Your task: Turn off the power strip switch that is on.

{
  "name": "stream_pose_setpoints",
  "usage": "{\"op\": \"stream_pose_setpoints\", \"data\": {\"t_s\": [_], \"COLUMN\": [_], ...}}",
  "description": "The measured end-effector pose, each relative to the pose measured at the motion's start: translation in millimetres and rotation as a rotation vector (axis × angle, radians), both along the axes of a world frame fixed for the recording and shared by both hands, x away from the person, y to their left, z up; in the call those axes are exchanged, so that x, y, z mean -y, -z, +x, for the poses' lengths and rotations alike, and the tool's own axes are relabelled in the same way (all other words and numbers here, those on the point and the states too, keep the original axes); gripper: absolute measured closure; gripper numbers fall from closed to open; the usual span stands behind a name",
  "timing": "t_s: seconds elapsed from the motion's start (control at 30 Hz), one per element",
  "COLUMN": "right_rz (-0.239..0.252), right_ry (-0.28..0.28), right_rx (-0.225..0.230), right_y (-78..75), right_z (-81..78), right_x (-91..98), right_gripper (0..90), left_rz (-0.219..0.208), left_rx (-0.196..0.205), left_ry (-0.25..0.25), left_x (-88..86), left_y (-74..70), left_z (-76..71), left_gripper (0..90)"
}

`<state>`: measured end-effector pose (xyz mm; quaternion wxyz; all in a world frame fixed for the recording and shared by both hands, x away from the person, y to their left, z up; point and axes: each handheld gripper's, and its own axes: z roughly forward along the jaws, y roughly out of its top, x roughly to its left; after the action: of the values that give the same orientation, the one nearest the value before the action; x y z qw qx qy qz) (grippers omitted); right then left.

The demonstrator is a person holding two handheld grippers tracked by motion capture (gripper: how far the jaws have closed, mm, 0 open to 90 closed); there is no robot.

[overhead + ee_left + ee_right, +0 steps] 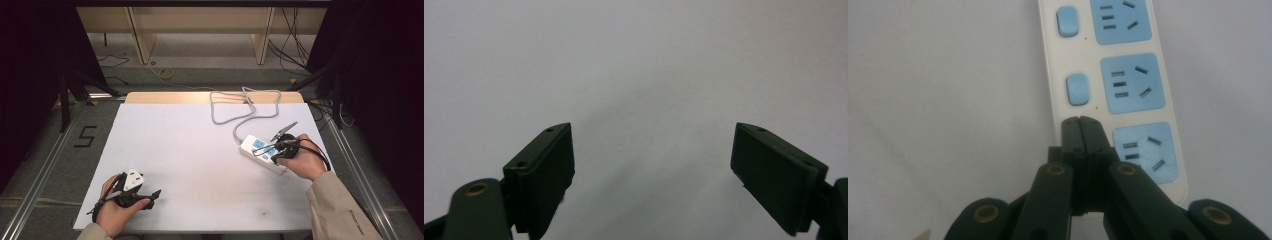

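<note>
Strip [262, 153]: white power strip w/ blue sockets, lying flat on the table's right side, angled so one end points up-left. In the right gripper view [1113, 75] three blue sockets show, w/ two blue switches beside the upper two.
Cord [240, 107]: grey, runs from the strip's up-left end toward the far edge, loops there.
Right gripper [275, 150]: over the strip, held in the person's right hand [300, 160]. Jaws clenched tight together, nothing between them; in its own view [1081, 131] the tips sit over the strip's switch side, just beside the lowest socket. Can't tell if the tips touch the strip.
Right sleeve [340, 205]: beige, comes in from bottom right.
Left gripper [152, 196]: near the table's front-left corner, well apart from the strip, held in the left hand [112, 207]. Jaws released, spread wide; in its own view [654, 170] plain white surface lies between the pads, nothing held.
White block [133, 179]: small white part w/ dark marks atop the left gripper body; too small to tell more.
Table [190, 150]: white top, wood strip along the far edge.
Floor: grey; dark "5" mark [85, 136] left of the table, yellow coil [166, 74] and loose black cables beyond it.
Far bkgd: pale wooden frame legs [142, 40].
</note>
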<state>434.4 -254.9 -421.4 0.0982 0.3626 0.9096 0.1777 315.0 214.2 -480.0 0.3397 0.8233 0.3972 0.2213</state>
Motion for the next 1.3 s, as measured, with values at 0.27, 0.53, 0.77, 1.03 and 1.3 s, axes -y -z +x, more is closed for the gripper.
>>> {"op": "stream_pose_setpoints", "data": {"t_s": [0.27, 0.53, 0.77, 1.03, 1.3], "right_rz": [0.034, 0.081, 0.118, 0.148, 0.218], "right_ry": [-0.021, -0.041, -0.058, -0.081, -0.075], "right_rx": [0.027, 0.067, 0.092, 0.116, 0.116], "right_y": [-3.1, -4.3, -4.5, -4.4, 1.1], "right_z": [-4.5, -10.3, -16.0, -22.8, -27.5], "right_x": [-4.9, -10.3, -15.3, -22.5, -23.2], "right_gripper": [90.0, 90.0, 90.0, 90.0, 90.0], "left_rz": [-0.003, -0.001, -0.002, -0.004, -0.001], "left_rx": [0.002, 0.002, 0.003, 0.004, 0.002], "left_ry": [-0.002, 0.000, 0.001, 0.000, 0.002], "left_x": [0.0, 0.1, 0.2, 0.2, 0.2], "left_y": [-0.1, -0.3, -0.3, -0.3, -0.5], "left_z": [-0.3, -0.6, -0.7, -0.7, -1.0], "left_gripper": [17.4, 17.4, 17.4, 17.4, 17.5]}}
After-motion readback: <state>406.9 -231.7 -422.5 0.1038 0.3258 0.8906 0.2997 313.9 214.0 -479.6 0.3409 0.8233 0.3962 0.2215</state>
